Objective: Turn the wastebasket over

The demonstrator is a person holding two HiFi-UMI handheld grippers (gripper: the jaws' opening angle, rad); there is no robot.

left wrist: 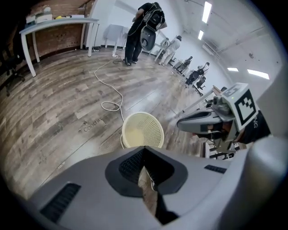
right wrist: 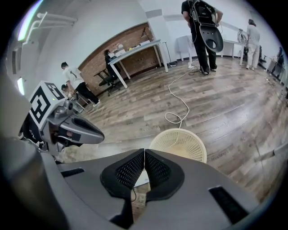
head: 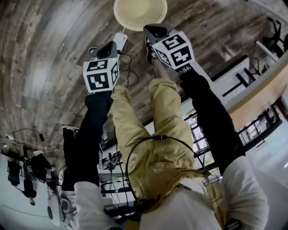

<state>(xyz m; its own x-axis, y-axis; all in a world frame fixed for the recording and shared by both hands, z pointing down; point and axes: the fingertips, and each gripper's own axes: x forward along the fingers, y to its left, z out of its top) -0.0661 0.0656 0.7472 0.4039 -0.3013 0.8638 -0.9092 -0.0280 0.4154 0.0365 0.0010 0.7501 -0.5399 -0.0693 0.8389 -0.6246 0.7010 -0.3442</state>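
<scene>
A cream mesh wastebasket (head: 140, 13) stands upright on the wooden floor, its open mouth facing up, just beyond the person's feet. In the left gripper view the wastebasket (left wrist: 142, 130) lies straight ahead of the jaws, and in the right gripper view the wastebasket (right wrist: 180, 143) sits ahead and slightly right. My left gripper (head: 108, 48) hangs above the floor short of the basket, tilted down, jaws shut with nothing between them. My right gripper (head: 155, 32) is beside the basket's near rim, also shut and empty. Neither touches the basket.
A white cable (left wrist: 110, 92) runs across the floor to a power strip (head: 120, 40) by the basket. The person's legs (head: 157, 117) and shoes are below the grippers. A white desk (left wrist: 58, 24) and people (right wrist: 202, 31) stand farther back.
</scene>
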